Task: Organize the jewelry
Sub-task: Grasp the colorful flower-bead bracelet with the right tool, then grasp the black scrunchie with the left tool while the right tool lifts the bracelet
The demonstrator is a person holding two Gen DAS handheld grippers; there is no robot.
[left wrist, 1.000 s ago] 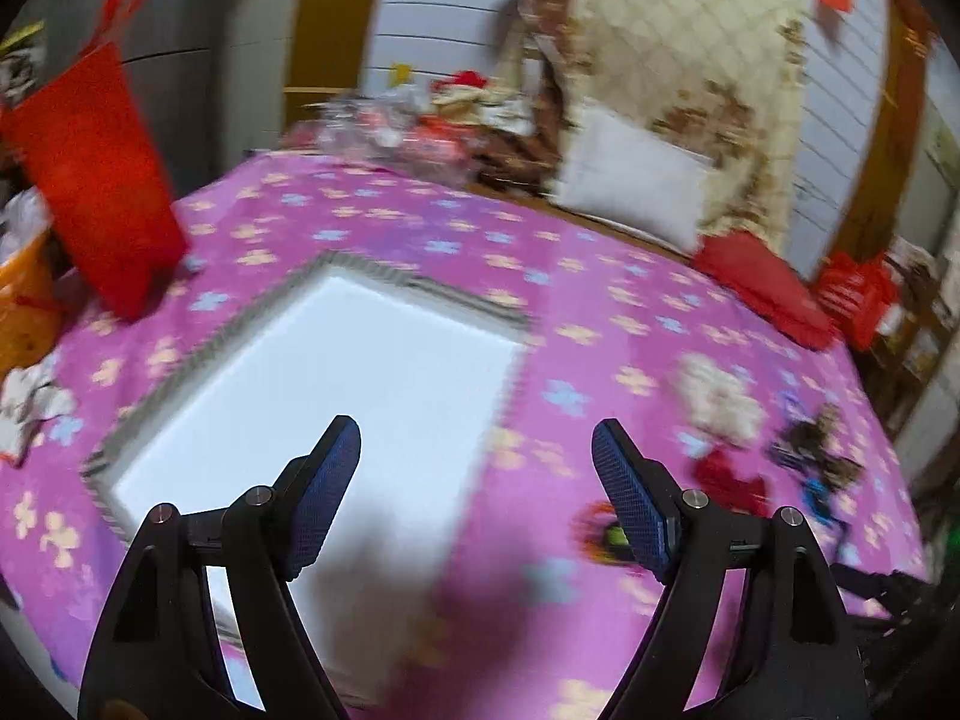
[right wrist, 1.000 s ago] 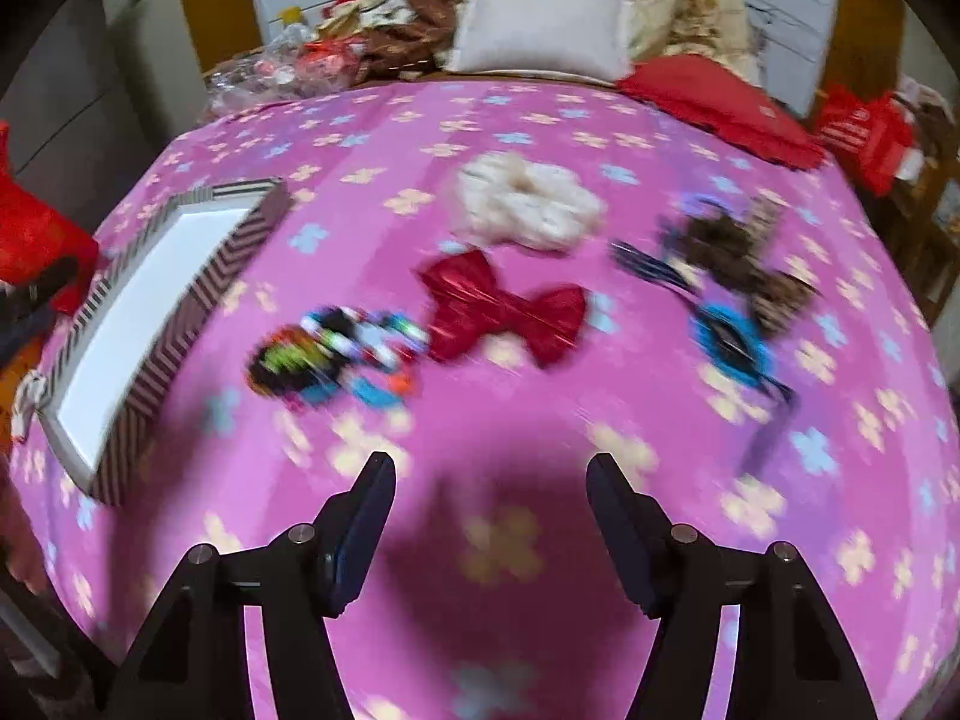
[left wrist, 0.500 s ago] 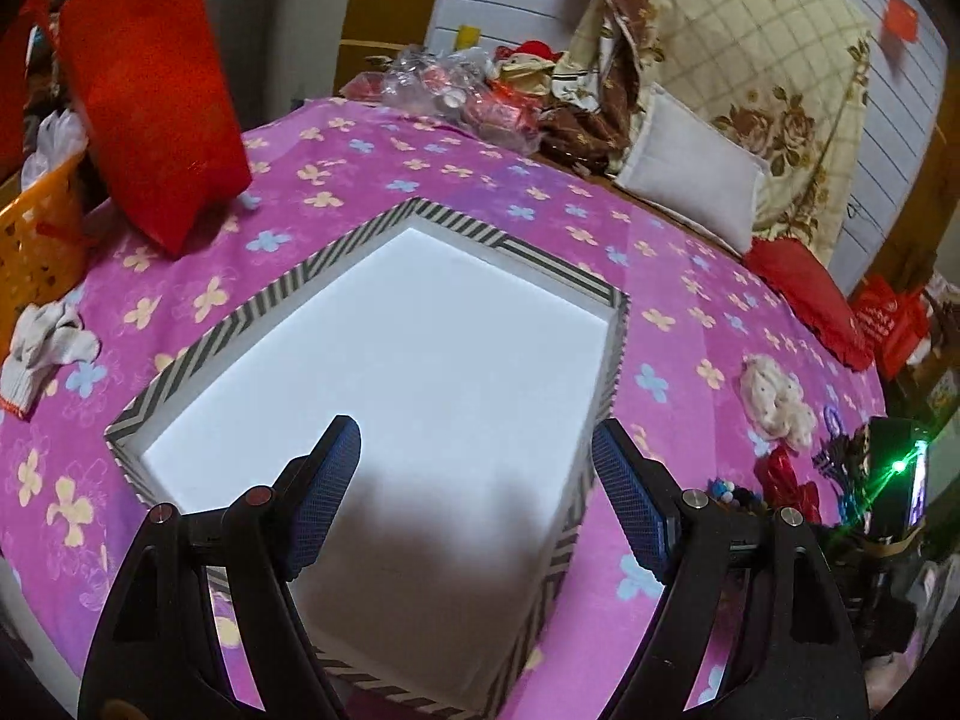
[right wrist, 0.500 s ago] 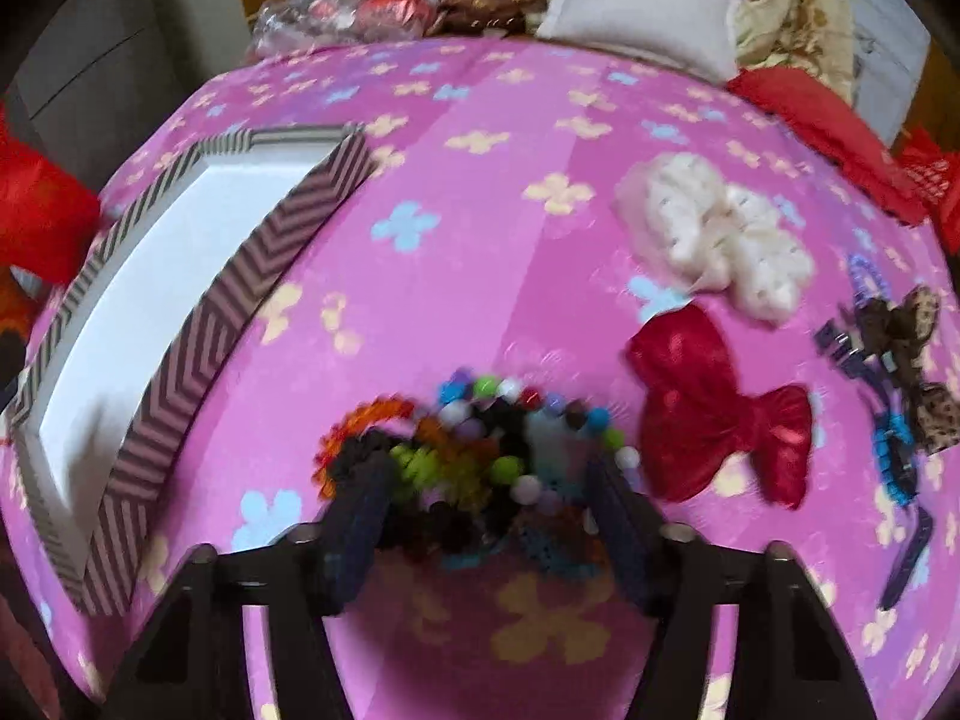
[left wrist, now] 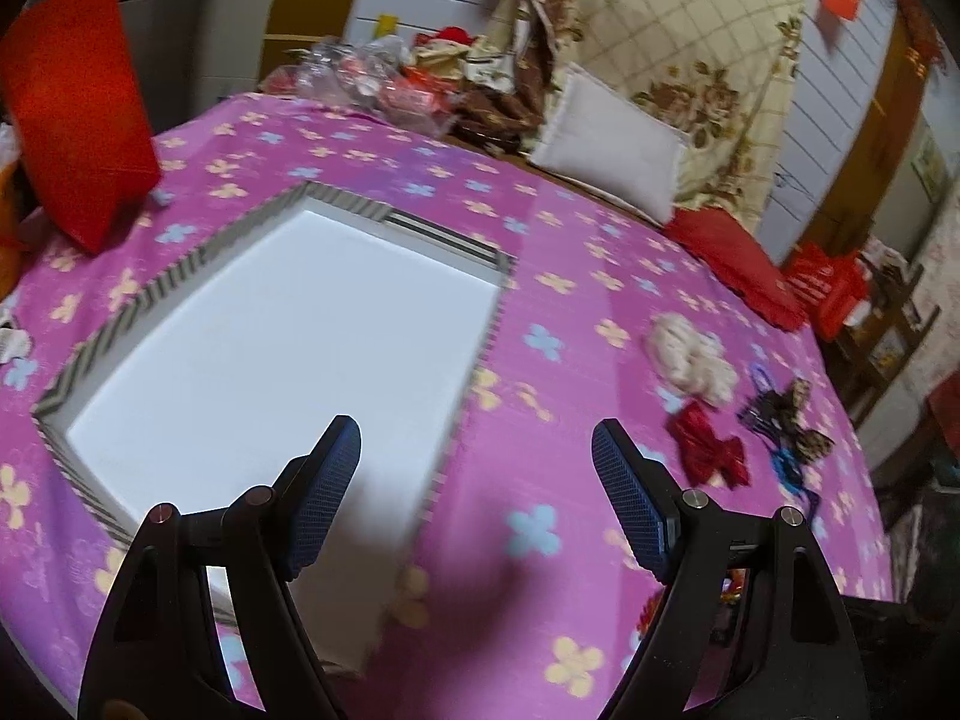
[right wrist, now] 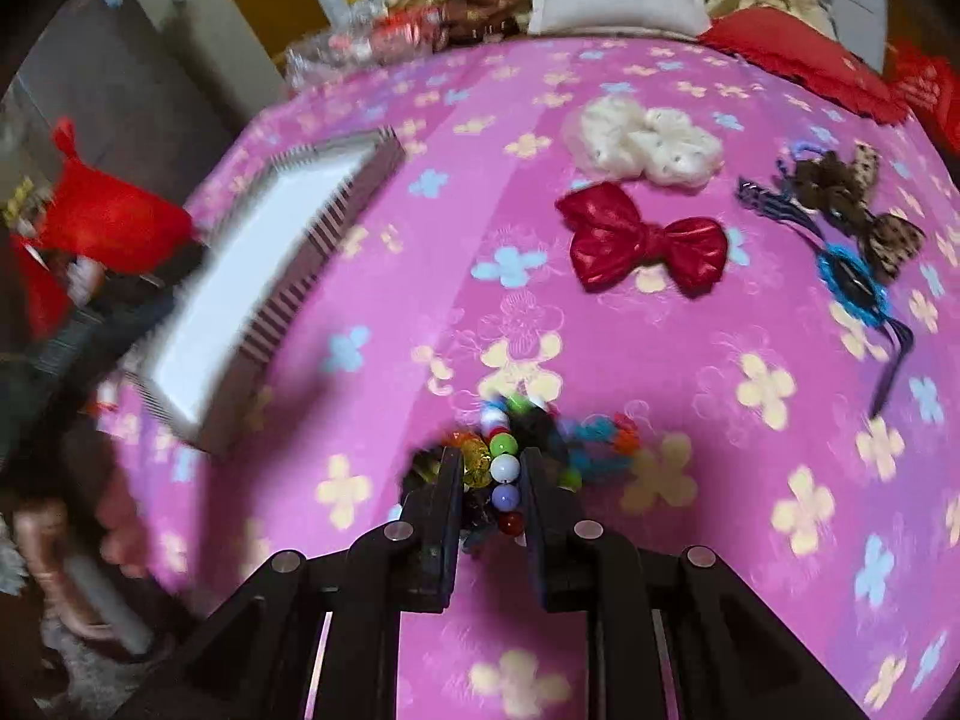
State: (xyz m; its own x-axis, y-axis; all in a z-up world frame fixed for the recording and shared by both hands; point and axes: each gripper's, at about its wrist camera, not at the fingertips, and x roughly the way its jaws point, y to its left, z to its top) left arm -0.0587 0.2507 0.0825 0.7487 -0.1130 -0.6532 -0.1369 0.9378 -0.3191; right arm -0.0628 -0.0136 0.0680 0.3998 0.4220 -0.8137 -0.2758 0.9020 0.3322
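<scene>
My right gripper (right wrist: 492, 465) is shut on a bunch of colourful bead bracelets (right wrist: 503, 468) and holds it just above the pink flowered cloth. A shallow white box with a striped rim (right wrist: 336, 213) lies to the left; it also shows in the left wrist view (left wrist: 384, 219). My left gripper (left wrist: 477, 450) is open and empty over the box's near right corner. A red bow (right wrist: 645, 240), a cream bow (right wrist: 651, 141), brown dotted bows (right wrist: 852, 186) and a blue hair clip (right wrist: 852, 282) lie on the cloth to the right.
A red bag (left wrist: 78, 120) stands at the table's left edge. A white cushion (left wrist: 612, 144), a red cushion (left wrist: 738, 261) and a heap of packets (left wrist: 384, 75) lie along the far side.
My right gripper came down over the bead bracelets and shut on them. My left gripper swung back to the right, from over the box towards its right corner.
</scene>
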